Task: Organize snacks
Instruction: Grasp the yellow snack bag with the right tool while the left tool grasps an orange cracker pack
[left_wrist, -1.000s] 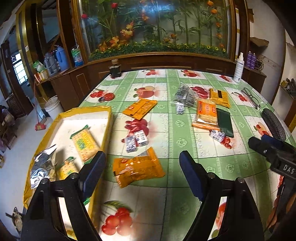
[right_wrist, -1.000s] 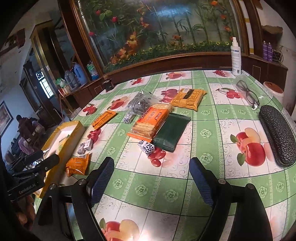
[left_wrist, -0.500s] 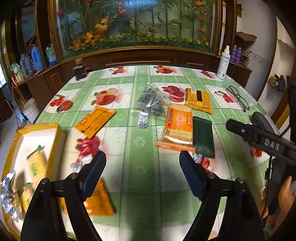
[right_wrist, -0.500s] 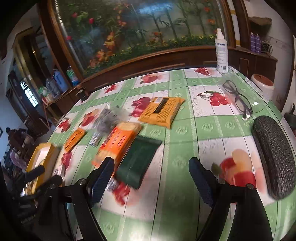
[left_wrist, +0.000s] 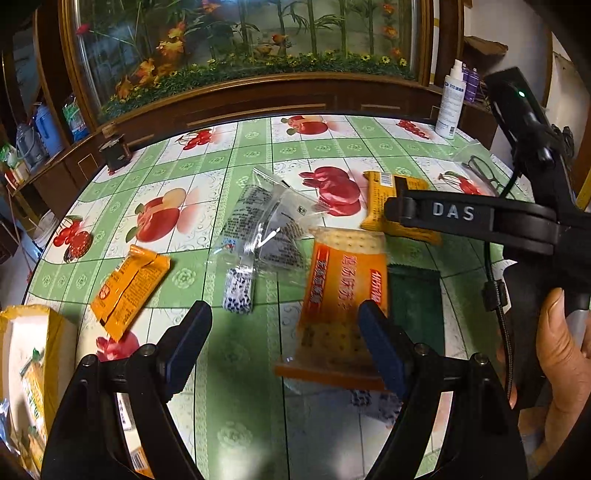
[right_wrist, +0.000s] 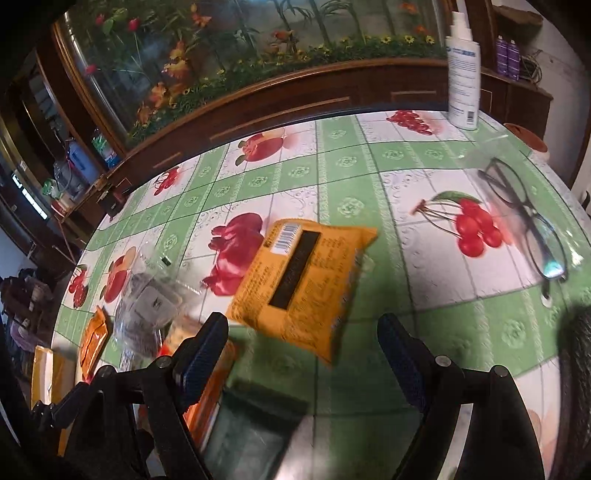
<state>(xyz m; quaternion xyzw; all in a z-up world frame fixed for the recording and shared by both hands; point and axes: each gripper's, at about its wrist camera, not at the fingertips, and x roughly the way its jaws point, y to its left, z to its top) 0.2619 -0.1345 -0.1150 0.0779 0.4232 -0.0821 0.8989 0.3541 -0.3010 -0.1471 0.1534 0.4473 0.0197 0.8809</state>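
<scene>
A round table (left_wrist: 255, 424) under a green, fruit-printed tablecloth holds scattered snack packets, seen from two hand-held grippers that both tilt steeply down toward it.

In the left wrist view, going left to right: a yellow cardboard tray (left_wrist: 22, 325) with packets inside sits at the table's left edge. Beside it lies a small orange packet (left_wrist: 129, 288), then a clear crinkled bag (left_wrist: 262, 229) with a black-and-white wrapped candy (left_wrist: 239, 291) at its near end. The left gripper (left_wrist: 284, 343) hovers above the cloth, jaws spread wide and holding nothing. An orange cracker pack (left_wrist: 343, 295) lies partly behind its right finger, with a dark green packet (left_wrist: 415, 306) touching its right side. Farthest right, a person's right hand (left_wrist: 561, 373) grips the handle of the other tool.

In the right wrist view, the right gripper (right_wrist: 303, 358) is likewise wide open and empty, poised above a yellow-orange snack bag (right_wrist: 303, 280). Eyeglasses (right_wrist: 524, 218) lie well to the right, a white spray bottle (right_wrist: 463, 70) behind.
</scene>
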